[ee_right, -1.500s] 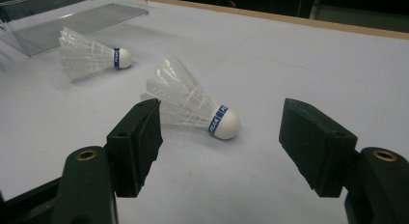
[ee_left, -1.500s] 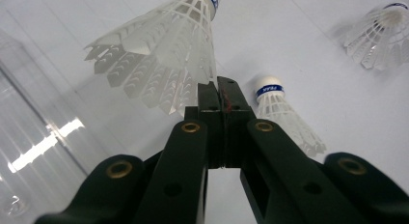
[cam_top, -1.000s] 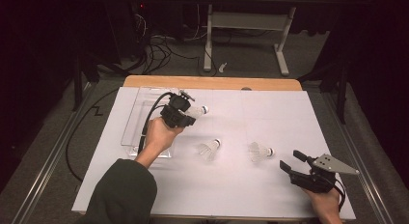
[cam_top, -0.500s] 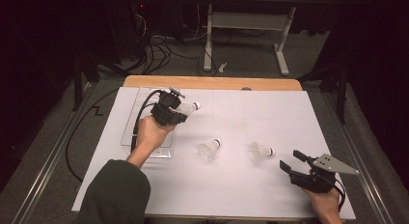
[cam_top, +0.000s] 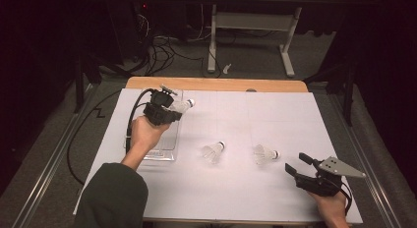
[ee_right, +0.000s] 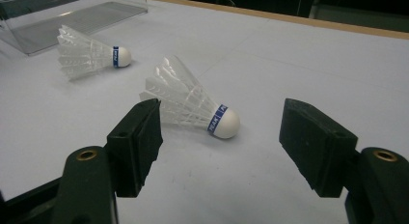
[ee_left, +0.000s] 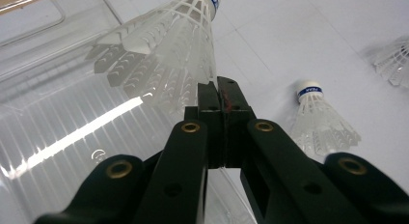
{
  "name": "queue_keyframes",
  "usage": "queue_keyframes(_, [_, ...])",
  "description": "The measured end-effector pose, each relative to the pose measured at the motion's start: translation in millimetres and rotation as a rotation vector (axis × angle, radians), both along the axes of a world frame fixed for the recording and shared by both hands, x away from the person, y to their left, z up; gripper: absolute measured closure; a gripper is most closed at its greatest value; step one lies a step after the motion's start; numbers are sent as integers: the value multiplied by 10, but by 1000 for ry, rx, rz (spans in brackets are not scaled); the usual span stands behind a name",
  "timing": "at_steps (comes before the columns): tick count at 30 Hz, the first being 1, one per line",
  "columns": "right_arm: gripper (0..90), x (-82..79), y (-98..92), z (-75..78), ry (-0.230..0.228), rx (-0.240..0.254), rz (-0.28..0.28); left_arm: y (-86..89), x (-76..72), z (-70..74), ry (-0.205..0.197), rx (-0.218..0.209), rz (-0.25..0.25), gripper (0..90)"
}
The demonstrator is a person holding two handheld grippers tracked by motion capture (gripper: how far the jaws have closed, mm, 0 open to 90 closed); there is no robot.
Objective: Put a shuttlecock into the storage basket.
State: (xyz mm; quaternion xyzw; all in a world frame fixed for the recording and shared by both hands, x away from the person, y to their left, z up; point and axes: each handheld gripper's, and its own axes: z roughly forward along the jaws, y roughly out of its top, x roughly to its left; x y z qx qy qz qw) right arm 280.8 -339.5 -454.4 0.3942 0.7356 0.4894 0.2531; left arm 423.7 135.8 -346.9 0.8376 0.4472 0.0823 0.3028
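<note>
1. A white plastic shuttlecock (ee_left: 166, 50) with a blue band round its cork was held by the edge of its skirt in the left gripper (ee_left: 219, 96), whose jaws were pressed together on the skirt's rim.
2. In the high view that held shuttlecock (cam_top: 183, 105) pointed its cork toward the table's right, raised over the far end of a clear plastic tray (cam_top: 162, 152).
3. In the left gripper view, the clear plastic tray (ee_left: 53, 132) lay below and to the left of the skirt, its ribbed bottom catching a streak of light.
4. The left gripper (cam_top: 169, 109) sat in the person's left hand (cam_top: 144, 133), a black cable looping from it off the table's left side.
5. Two more shuttlecocks lay on their sides on the white table cover (cam_top: 275, 115): a middle shuttlecock (cam_top: 213, 151) just right of the tray, and a right shuttlecock (cam_top: 264, 154) apart from it.
6. The right gripper (cam_top: 297, 166) rested low near the table's front right corner, its jaws spread wide and holding nothing.
7. In the right gripper view, the right shuttlecock (ee_right: 193, 103) lay on the cover just beyond the open jaws, cork toward the right, with the middle shuttlecock (ee_right: 91, 56) farther off near the tray.
</note>
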Motion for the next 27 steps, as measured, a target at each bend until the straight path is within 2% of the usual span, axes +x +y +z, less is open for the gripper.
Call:
queue_keyframes(8, [319,2,3,-2,1,-3,-1,111,27,-2,2,8,27,899])
queue_keyframes(12, [319,3,3,-2,1,-3,-1,155,29,4,-12,5,49,899])
queue_keyframes(27, [319,5,5,-4,4,-5,-1,284,133,-40,3,15,111,898])
